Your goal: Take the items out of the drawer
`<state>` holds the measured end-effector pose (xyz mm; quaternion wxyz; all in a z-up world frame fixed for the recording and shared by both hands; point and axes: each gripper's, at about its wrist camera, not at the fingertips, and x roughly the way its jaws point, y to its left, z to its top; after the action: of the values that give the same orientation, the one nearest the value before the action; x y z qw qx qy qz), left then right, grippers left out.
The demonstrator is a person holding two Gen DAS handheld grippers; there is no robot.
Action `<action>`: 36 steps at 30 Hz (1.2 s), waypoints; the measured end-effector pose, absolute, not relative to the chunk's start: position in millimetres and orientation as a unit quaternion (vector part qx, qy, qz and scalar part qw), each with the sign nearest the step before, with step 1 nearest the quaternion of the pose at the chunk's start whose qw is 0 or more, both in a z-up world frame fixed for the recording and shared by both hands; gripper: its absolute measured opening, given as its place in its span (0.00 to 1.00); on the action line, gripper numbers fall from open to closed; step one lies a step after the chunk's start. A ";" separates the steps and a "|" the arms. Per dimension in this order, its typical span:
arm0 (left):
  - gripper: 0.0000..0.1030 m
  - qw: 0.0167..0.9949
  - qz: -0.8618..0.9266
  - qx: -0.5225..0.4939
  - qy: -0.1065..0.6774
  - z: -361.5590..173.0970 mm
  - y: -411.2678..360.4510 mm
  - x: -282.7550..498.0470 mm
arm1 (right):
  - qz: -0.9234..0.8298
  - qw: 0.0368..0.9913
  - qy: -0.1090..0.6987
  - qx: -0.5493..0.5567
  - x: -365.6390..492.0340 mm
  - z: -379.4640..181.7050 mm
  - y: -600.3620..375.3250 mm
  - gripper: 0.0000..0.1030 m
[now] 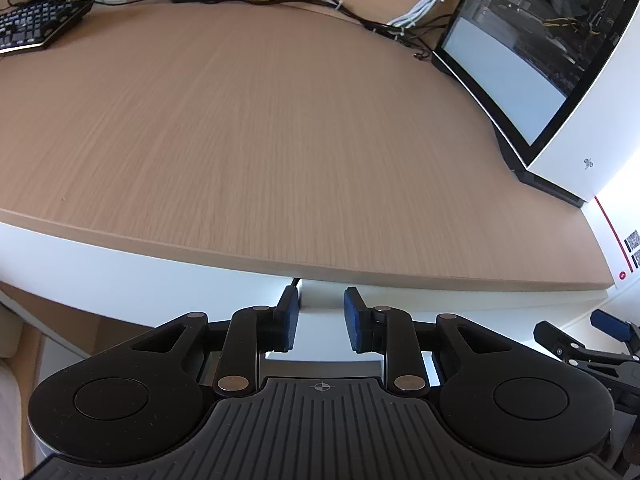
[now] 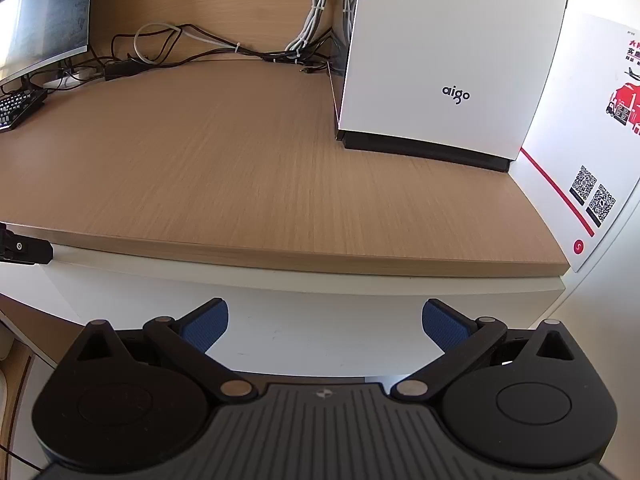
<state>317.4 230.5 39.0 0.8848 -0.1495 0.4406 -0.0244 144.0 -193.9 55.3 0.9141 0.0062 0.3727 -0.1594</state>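
Observation:
A white drawer front [image 2: 312, 320] runs under the wooden desk top [image 1: 260, 140]; nothing inside it shows. My left gripper [image 1: 321, 300] points down at the top edge of this white front, just below the desk's lip. Its blue pads [image 1: 289, 320] stand a small gap apart, with only white panel between them and nothing pinched. My right gripper [image 2: 325, 306] faces the same white front further right, open wide and empty. Its blue-padded finger shows at the right edge of the left wrist view [image 1: 610, 326]. A black part of the left gripper [image 2: 24, 250] shows at the right wrist view's left edge.
A white "aigo" computer case [image 2: 440, 60] stands on the desk at the right, with a white board with QR codes [image 2: 592, 192] beside it. Tangled cables [image 2: 224, 50] lie along the back. A monitor [image 2: 44, 20] and a keyboard [image 1: 32, 26] are at the far left.

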 end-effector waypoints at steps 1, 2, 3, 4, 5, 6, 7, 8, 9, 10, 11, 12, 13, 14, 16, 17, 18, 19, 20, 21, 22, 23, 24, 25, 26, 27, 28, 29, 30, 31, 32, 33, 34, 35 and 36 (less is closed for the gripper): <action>0.26 0.885 -0.025 -0.149 0.441 39.1 230.2 317.5 | -0.159 0.914 0.373 0.007 144.6 55.4 -193.7 1.00; 0.26 0.885 -0.026 -0.148 0.441 39.2 230.4 317.4 | -0.158 0.914 0.372 0.008 146.4 55.5 -193.5 1.00; 0.26 0.885 -0.026 -0.148 0.441 39.3 229.9 317.3 | -0.157 0.915 0.372 0.010 148.2 55.4 -194.0 1.00; 0.26 0.885 -0.027 -0.147 0.441 39.4 229.7 317.0 | -0.156 0.915 0.371 0.012 151.3 55.5 -193.6 1.00; 0.26 0.885 -0.027 -0.147 0.441 39.6 229.7 316.6 | -0.154 0.916 0.370 0.014 154.5 55.9 -193.1 1.00; 0.26 0.885 -0.026 -0.147 0.441 39.6 229.4 316.5 | -0.153 0.917 0.367 0.014 157.9 56.3 -192.0 1.00; 0.26 0.885 -0.026 -0.146 0.441 39.6 229.5 316.5 | -0.151 0.918 0.365 0.013 161.7 56.1 -190.3 1.00; 0.26 0.885 -0.027 -0.145 0.441 39.8 229.5 316.2 | -0.150 0.919 0.366 0.010 165.6 55.1 -188.5 1.00; 0.26 0.885 -0.027 -0.145 0.442 39.9 229.6 315.7 | -0.148 0.918 0.367 0.007 169.5 53.7 -186.5 1.00; 0.26 0.885 -0.028 -0.144 0.442 40.0 229.6 314.7 | -0.147 0.917 0.371 0.005 173.2 51.7 -184.8 1.00; 0.26 0.885 -0.028 -0.144 0.442 40.1 230.2 314.4 | -0.146 0.916 0.374 0.003 175.9 49.9 -183.6 1.00; 0.26 0.885 -0.029 -0.144 0.442 40.0 230.7 312.7 | -0.145 0.917 0.373 0.003 177.5 48.6 -182.9 1.00; 0.26 0.885 -0.029 -0.144 0.442 40.1 231.0 311.8 | -0.143 0.917 0.371 0.006 178.7 48.1 -182.8 1.00; 0.26 0.885 -0.029 -0.144 0.442 40.2 230.9 311.5 | -0.140 0.917 0.372 0.010 180.0 48.1 -183.3 1.00; 0.26 0.885 -0.029 -0.144 0.442 40.3 230.8 311.7 | -0.136 0.915 0.378 0.025 181.7 48.2 -186.0 1.00; 0.26 0.885 -0.029 -0.144 0.442 40.4 231.0 311.6 | -0.135 0.914 0.381 0.036 181.5 47.8 -188.5 1.00; 0.26 0.885 -0.029 -0.143 0.442 40.3 230.9 311.7 | -0.133 0.913 0.384 0.047 181.3 47.0 -191.0 1.00; 0.26 0.885 -0.029 -0.143 0.442 40.2 230.8 311.8 | -0.133 0.912 0.384 0.053 180.6 46.8 -192.0 1.00; 0.26 0.885 -0.030 -0.142 0.442 40.3 231.2 311.3 | -0.132 0.912 0.384 0.049 180.1 46.6 -190.9 1.00; 0.26 0.885 -0.030 -0.142 0.442 40.6 231.1 309.9 | -0.132 0.912 0.385 0.051 179.6 46.6 -191.0 1.00; 0.26 0.885 -0.031 -0.142 0.442 40.7 231.4 309.3 | -0.132 0.911 0.386 0.050 179.5 46.4 -190.8 1.00; 0.26 0.885 -0.031 -0.142 0.442 40.7 230.9 308.9 | -0.131 0.910 0.389 0.051 179.8 46.9 -191.0 1.00; 0.26 0.885 -0.030 -0.142 0.442 40.5 230.5 308.9 | -0.130 0.909 0.393 0.052 180.9 47.8 -191.4 1.00; 0.26 0.885 -0.030 -0.142 0.442 40.5 230.1 307.8 | -0.129 0.908 0.396 0.052 182.4 48.5 -192.1 1.00; 0.26 0.885 -0.030 -0.141 0.442 40.4 229.8 306.9 | -0.130 0.908 0.396 0.049 183.4 48.8 -192.5 1.00; 0.26 0.885 -0.030 -0.141 0.442 40.3 229.8 305.9 | -0.134 0.908 0.394 0.043 183.9 48.8 -192.9 1.00; 0.26 0.885 -0.030 -0.141 0.442 40.1 229.0 304.9 | -0.137 0.909 0.392 0.038 184.7 48.9 -193.3 1.00; 0.26 0.885 -0.030 -0.141 0.442 40.1 229.1 304.3 | -0.138 0.909 0.391 0.038 185.4 49.2 -194.2 1.00; 0.26 0.885 -0.029 -0.141 0.442 40.1 228.6 304.9 | -0.140 0.908 0.393 0.042 186.0 49.0 -196.3 1.00; 0.26 0.885 -0.029 -0.141 0.442 40.1 228.6 304.9 | -0.138 0.907 0.395 0.051 186.1 48.6 -198.7 1.00; 0.26 0.885 -0.029 -0.140 0.442 40.1 228.9 304.2 | -0.137 0.906 0.395 0.057 185.9 48.0 -201.0 1.00; 0.26 0.885 -0.029 -0.141 0.442 40.0 227.7 303.8 | -0.136 0.906 0.396 0.054 185.4 47.8 -200.8 1.00; 0.26 0.885 -0.029 -0.141 0.442 39.8 226.8 303.2 | -0.136 0.906 0.397 0.054 184.7 47.8 -200.7 1.00; 0.26 0.886 -0.029 -0.140 0.442 39.5 226.1 302.1 | -0.137 0.906 0.398 0.054 184.1 48.0 -200.2 1.00; 0.26 0.886 -0.030 -0.140 0.442 39.2 225.3 301.2 | -0.138 0.905 0.400 0.055 183.7 48.4 -199.1 1.00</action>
<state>301.2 225.3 39.2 0.8857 -0.1401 0.4415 -0.0295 183.7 -199.1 48.4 0.9045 0.0551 0.3996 -0.1384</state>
